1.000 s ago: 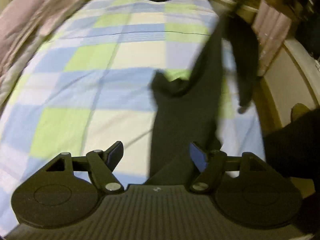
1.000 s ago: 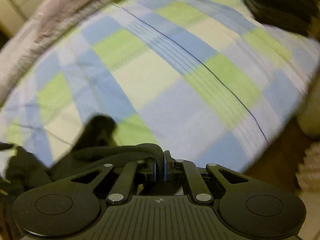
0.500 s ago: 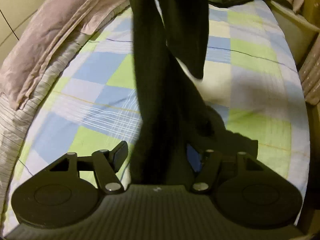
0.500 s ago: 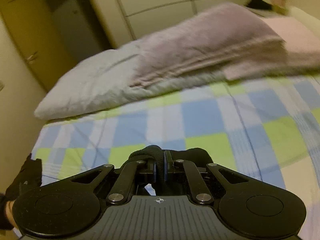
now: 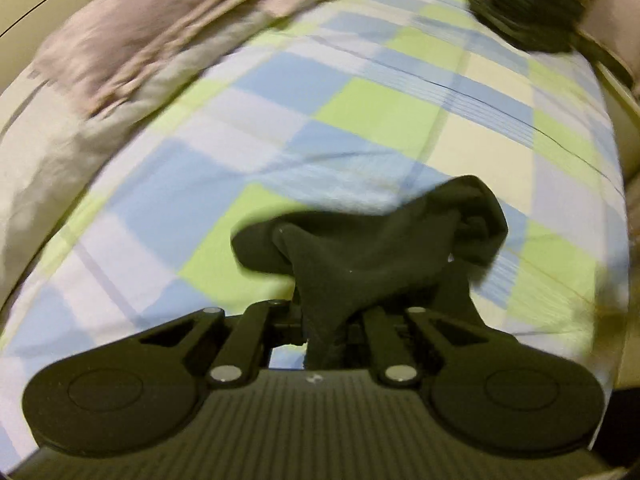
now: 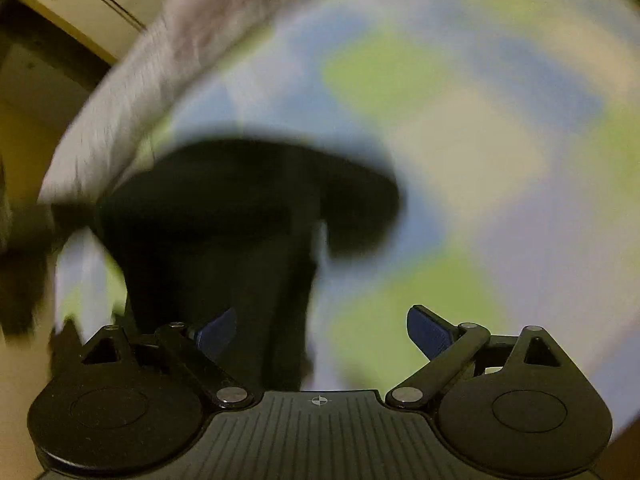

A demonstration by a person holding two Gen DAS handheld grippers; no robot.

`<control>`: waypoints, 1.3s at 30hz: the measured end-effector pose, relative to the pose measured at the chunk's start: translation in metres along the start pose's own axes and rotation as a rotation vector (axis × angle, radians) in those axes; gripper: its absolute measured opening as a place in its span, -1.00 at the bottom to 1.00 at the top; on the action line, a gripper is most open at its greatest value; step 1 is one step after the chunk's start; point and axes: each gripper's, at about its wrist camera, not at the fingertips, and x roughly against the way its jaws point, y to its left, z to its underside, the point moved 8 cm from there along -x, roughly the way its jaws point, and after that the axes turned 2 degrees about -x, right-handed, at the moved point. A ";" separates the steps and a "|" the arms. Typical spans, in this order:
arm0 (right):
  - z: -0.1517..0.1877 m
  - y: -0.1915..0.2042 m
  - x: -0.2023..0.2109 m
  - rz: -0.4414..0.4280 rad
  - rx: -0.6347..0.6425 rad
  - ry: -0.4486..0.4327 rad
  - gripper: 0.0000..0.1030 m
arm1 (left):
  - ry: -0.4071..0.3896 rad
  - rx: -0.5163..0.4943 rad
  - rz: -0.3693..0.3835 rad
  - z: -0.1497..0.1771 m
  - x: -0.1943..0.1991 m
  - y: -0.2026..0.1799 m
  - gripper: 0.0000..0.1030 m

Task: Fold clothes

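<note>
black garment [image 5: 372, 256] bunched in mid-air over checked bed sheet [image 5: 360, 120], pinched by my left gripper [image 5: 326, 320], fingers clamped on bundle of cloth. half second ago these stood apart, cloth hanging between. my right gripper [image 6: 320, 332] was clamped on garment; now fingers [image 6: 428, 332] spread wide, cloth draped just past them, view blurred. grip swapped right to left, likely re-gripping to spread garment flat. dark pile [image 5: 532, 4] at far corner.
</note>
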 end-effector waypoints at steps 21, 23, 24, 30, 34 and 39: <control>-0.025 -0.026 0.026 0.196 0.150 0.000 -0.99 | -0.188 0.364 -0.129 0.046 0.124 0.101 -0.91; -0.070 -0.050 0.075 0.265 0.190 -0.086 -0.99 | -0.235 0.401 -0.101 0.036 0.134 0.082 -0.91; -0.093 -0.058 0.096 0.290 0.214 -0.124 -0.99 | -0.259 0.420 -0.089 0.028 0.138 0.070 -0.91; -0.236 -0.049 0.184 0.307 0.331 -0.325 -0.99 | -0.432 0.539 -0.128 -0.046 0.167 0.019 -0.91; -0.310 -0.040 0.224 0.256 0.470 -0.414 -0.99 | -0.530 0.590 -0.199 -0.100 0.190 0.009 -0.91; -0.346 -0.040 0.245 0.232 0.580 -0.466 -0.99 | -0.555 0.572 -0.271 -0.129 0.200 -0.016 -0.91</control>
